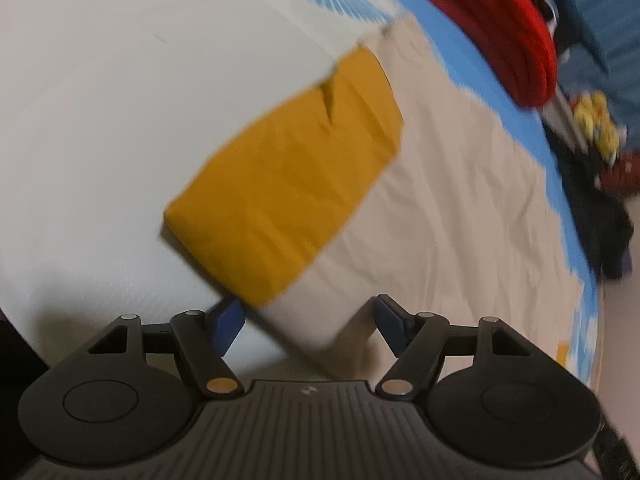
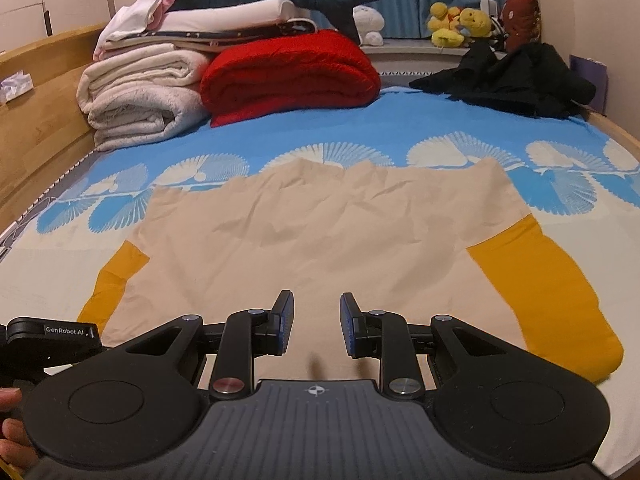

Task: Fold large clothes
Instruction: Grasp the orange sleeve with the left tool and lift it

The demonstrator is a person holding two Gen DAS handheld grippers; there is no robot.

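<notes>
Left gripper (image 1: 310, 322) open wide over beige shirt's (image 2: 320, 232) mustard sleeve (image 1: 288, 184); right gripper (image 2: 316, 326) part-open, empty. Next: pinch sleeve, fold inward.

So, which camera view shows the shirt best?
The right wrist view: the whole beige shirt lies flat, with both yellow sleeves visible. The left wrist view shows only one sleeve and part of the body, blurred.

Motion blur over the red blanket (image 1: 500, 28), the plush toys (image 1: 596, 120) and the mustard sleeve (image 1: 288, 176).
</notes>
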